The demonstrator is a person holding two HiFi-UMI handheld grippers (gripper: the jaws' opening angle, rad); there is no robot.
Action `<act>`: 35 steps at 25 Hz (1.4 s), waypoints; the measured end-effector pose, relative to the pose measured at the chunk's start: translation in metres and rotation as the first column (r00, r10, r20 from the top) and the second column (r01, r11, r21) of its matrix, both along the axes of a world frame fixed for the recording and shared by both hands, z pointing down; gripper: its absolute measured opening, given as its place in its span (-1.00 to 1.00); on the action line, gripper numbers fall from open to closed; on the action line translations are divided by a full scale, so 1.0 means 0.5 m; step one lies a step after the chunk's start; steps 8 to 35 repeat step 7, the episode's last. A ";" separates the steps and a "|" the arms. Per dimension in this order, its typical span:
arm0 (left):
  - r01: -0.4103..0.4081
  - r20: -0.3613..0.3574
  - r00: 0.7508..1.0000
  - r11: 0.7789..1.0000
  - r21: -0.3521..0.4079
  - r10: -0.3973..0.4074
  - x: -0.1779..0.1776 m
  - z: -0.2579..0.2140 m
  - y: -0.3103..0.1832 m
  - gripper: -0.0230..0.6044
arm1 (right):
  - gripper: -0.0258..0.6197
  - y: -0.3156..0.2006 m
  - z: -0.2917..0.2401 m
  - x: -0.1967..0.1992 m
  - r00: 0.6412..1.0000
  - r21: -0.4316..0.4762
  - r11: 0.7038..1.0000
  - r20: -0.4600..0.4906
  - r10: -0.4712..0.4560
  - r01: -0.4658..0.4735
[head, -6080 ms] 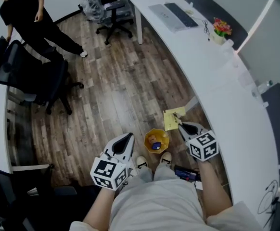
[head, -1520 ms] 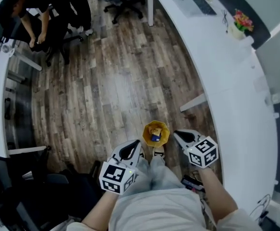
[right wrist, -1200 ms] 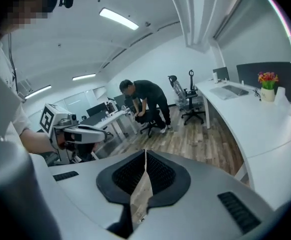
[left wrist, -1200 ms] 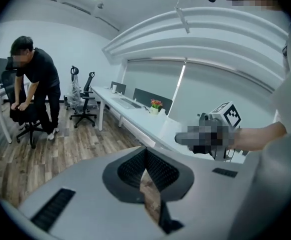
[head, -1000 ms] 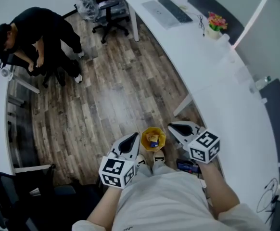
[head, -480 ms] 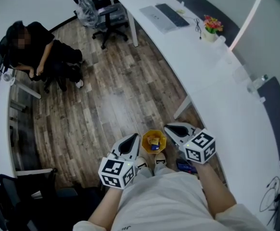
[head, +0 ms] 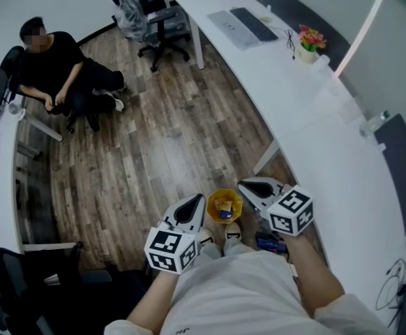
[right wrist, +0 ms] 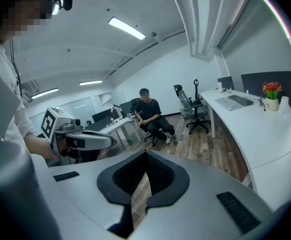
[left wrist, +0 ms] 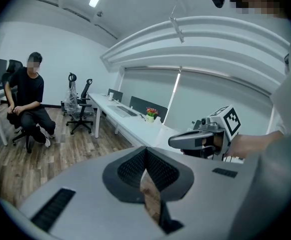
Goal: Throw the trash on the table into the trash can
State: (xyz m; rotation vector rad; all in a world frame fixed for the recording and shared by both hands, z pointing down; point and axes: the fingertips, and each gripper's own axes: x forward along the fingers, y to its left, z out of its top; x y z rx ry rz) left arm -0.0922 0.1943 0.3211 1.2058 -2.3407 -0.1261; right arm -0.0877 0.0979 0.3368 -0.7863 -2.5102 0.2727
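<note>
A small yellow trash can (head: 225, 205) stands on the wood floor by my feet, with crumpled trash and a blue scrap inside. My left gripper (head: 197, 201) hangs just left of the can, its jaws shut and empty. My right gripper (head: 245, 185) hangs just right of the can, also shut on nothing. In the left gripper view my own jaws (left wrist: 146, 153) meet, and the right gripper (left wrist: 198, 140) shows beyond them. In the right gripper view the jaws (right wrist: 145, 156) meet too, with the left gripper (right wrist: 83, 141) off to the left.
A long white desk (head: 314, 138) curves along the right, carrying a keyboard (head: 248, 21) and a flower pot (head: 309, 44). A person in black (head: 56, 65) sits at the far left. Office chairs (head: 158, 19) stand at the back. Another desk edge (head: 1, 187) runs down the left.
The yellow paper that my right gripper held over the can six seconds ago is gone from its jaws. The person in black has sat down. Both grippers have hardly moved lately.
</note>
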 end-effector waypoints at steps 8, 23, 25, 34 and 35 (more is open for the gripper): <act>0.001 -0.014 1.000 1.000 -0.006 -0.001 0.021 -0.001 0.014 -0.93 | -0.83 0.023 -0.006 0.017 1.000 -0.002 1.000 -0.004 -0.018 0.018; 0.001 -0.014 1.000 1.000 -0.006 -0.001 0.021 -0.001 0.014 -0.93 | -0.83 0.023 -0.006 0.017 1.000 -0.002 1.000 -0.004 -0.018 0.018; 0.001 -0.014 1.000 1.000 -0.006 -0.001 0.021 -0.001 0.014 -0.93 | -0.83 0.023 -0.006 0.017 1.000 -0.002 1.000 -0.004 -0.018 0.018; 0.001 -0.014 1.000 1.000 -0.006 -0.001 0.021 -0.001 0.014 -0.93 | -0.83 0.023 -0.006 0.017 1.000 -0.002 1.000 -0.004 -0.018 0.018; 0.001 -0.014 1.000 1.000 -0.006 -0.001 0.021 -0.001 0.014 -0.93 | -0.83 0.023 -0.006 0.017 1.000 -0.002 1.000 -0.004 -0.018 0.018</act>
